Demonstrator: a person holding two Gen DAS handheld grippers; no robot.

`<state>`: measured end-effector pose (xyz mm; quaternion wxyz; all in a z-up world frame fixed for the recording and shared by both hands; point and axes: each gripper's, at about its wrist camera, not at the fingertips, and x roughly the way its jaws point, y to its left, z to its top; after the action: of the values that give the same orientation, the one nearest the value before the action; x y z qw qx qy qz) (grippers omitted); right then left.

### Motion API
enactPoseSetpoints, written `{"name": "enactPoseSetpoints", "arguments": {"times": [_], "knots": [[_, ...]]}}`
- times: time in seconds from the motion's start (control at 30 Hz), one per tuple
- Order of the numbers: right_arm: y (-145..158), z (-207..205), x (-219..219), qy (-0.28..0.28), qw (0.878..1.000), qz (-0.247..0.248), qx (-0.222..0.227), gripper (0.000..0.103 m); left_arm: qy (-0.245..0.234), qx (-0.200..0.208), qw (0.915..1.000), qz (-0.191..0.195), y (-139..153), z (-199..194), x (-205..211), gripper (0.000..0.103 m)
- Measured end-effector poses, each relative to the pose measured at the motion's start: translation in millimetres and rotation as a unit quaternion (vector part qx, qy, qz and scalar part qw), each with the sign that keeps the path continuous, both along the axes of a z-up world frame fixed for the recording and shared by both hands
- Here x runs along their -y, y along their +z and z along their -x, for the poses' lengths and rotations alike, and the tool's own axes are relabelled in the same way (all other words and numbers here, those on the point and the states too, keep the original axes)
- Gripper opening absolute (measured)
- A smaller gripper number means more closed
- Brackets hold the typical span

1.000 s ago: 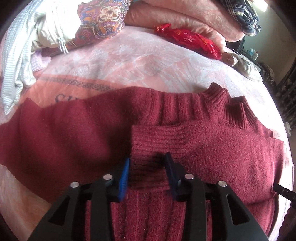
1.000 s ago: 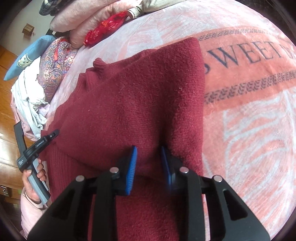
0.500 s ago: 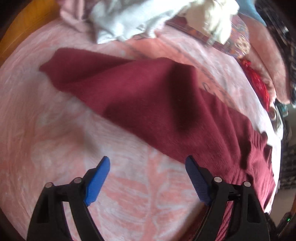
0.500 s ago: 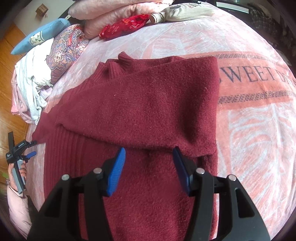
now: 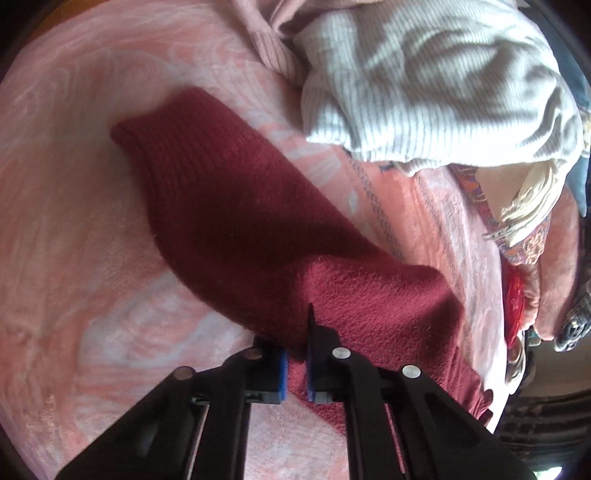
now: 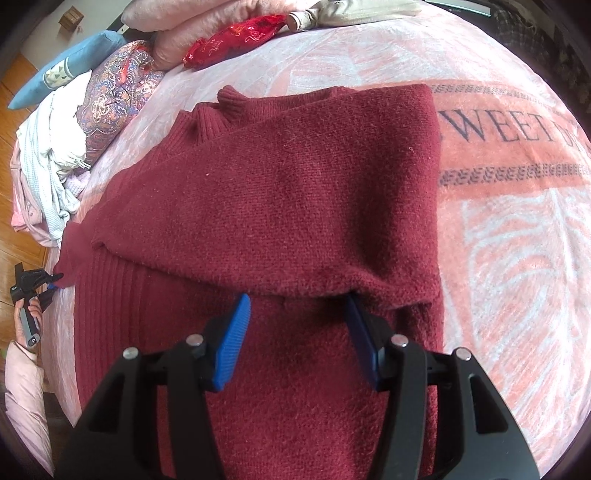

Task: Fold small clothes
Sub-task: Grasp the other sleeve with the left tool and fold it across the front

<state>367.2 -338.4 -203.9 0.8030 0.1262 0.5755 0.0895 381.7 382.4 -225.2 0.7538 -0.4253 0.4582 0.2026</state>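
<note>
On the pink bed (image 6: 517,229), the maroon sweater (image 6: 295,192) lies partly folded. Its outstretched sleeve (image 5: 229,199) has just been clamped by the left claw (image 5: 295,363) (gaping a moment ago), so folding it inward seems next. The right claw (image 6: 295,336) is held released above the body.

Maroon sweater (image 6: 280,192), pink patterned blanket (image 6: 517,258)

Maroon sweater (image 6: 295,192), half-folded (one sleeve outstretched)

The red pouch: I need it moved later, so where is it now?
In the right wrist view the red pouch lies at the top left, on the bedspread against the pink pillows, beyond the maroon sweater's collar.
</note>
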Motion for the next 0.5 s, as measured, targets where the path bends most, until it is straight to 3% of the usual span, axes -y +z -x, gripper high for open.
{"name": "enactPoseSetpoints", "arguments": {"times": [0.1, 0.23, 0.37, 0.5], "knots": [[4.1, 4.6, 1.7, 0.002, 1.000, 0.000, 0.005, 0.053, -0.036, 0.053, 0.9941, -0.088, 42.1, -2.0, 33.7, 0.006], [13.0, 13.0, 3.7, 0.007, 1.000, 0.018, 0.018, 0.053, -0.137, 0.112, 0.9697, -0.168, 93.6, -10.7, 122.9, 0.006], [20.5, 22.8, 8.2, 0.011, 0.999, 0.022, 0.028, 0.053, -0.253, 0.142, 0.9294, -0.228, 119.6, -26.3, 236.2, 0.006], [25.0, 31.8, 15.8, 0.010, 0.999, 0.022, 0.032, 0.054, -0.355, 0.150, 0.8848, -0.261, 115.8, -28.9, 343.8, 0.006]]}}
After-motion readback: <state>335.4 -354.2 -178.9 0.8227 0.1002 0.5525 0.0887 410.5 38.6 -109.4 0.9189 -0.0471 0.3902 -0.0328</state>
